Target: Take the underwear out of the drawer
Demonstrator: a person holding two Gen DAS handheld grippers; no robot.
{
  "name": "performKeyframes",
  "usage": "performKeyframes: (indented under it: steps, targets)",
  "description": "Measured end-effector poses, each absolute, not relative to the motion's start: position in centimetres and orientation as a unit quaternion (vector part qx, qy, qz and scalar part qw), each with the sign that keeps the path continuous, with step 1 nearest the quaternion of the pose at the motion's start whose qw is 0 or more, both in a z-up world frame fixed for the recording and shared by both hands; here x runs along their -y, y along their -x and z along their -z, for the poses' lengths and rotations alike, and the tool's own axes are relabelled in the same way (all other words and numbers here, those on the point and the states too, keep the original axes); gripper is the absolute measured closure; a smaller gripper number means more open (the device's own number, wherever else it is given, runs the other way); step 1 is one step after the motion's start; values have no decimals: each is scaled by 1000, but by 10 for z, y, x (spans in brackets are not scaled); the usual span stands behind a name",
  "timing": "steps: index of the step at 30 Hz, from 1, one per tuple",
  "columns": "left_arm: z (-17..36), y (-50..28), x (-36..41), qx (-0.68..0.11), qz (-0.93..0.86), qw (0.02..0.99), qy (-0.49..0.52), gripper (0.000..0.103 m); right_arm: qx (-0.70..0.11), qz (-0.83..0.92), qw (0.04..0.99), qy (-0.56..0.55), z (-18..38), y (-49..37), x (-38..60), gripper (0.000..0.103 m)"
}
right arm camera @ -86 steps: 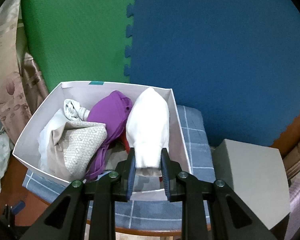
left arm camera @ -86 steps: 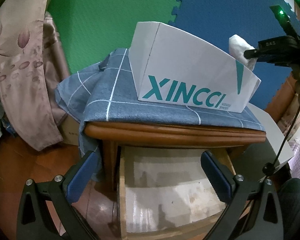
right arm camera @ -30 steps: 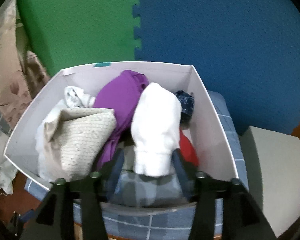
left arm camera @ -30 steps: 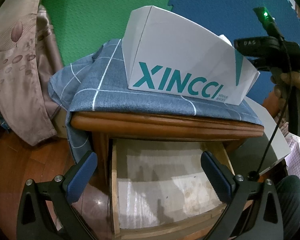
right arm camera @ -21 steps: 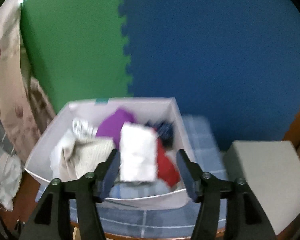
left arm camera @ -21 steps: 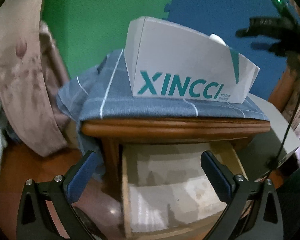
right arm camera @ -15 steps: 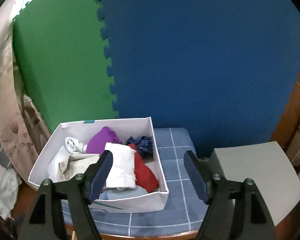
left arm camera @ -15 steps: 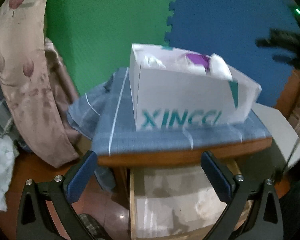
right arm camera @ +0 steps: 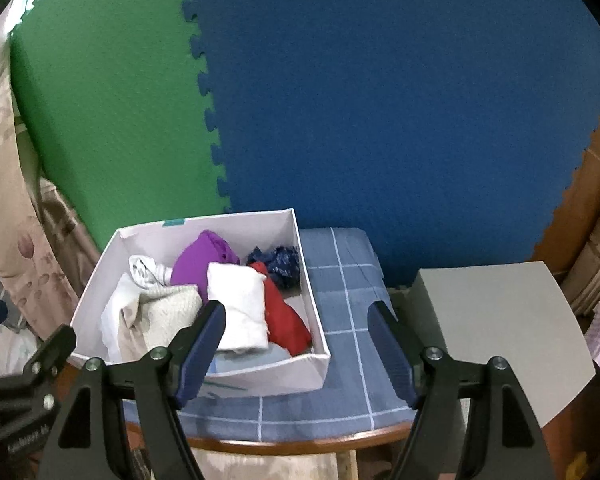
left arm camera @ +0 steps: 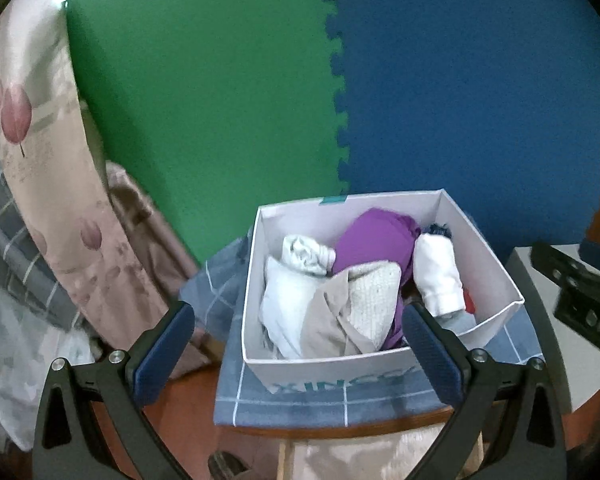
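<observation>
Now the folded white cotton underwear (right arm camera: 240, 312) is seen at eleven o'clock from the empty, spread right gripper (right arm camera: 296, 344); jaws have just been opening.

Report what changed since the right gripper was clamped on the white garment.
The right gripper let go of the white garment, its jaws just opening, and drew back empty. The garment now lies in the white box. The left gripper stayed open, now viewing the box from above.

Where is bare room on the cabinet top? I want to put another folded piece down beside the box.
The checked cloth lies bare between the white box and the grey lid, and in a narrower strip before the box's front wall. Inside the box it is crowded; only its right corner beside the red piece shows floor.
</observation>
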State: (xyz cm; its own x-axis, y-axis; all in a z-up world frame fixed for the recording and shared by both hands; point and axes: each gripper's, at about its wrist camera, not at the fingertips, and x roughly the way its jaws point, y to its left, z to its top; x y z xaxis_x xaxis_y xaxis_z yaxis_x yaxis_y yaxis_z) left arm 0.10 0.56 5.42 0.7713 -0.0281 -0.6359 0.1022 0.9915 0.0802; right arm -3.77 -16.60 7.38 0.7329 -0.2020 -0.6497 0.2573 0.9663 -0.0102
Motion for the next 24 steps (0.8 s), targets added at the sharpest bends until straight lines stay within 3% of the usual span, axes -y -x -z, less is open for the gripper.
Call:
performKeyframes:
  steps: [24]
  targets:
    - [-49, 0, -2, -365, 33, 929, -38, 1, -383, 93, 918, -38, -55, 39, 158, 28]
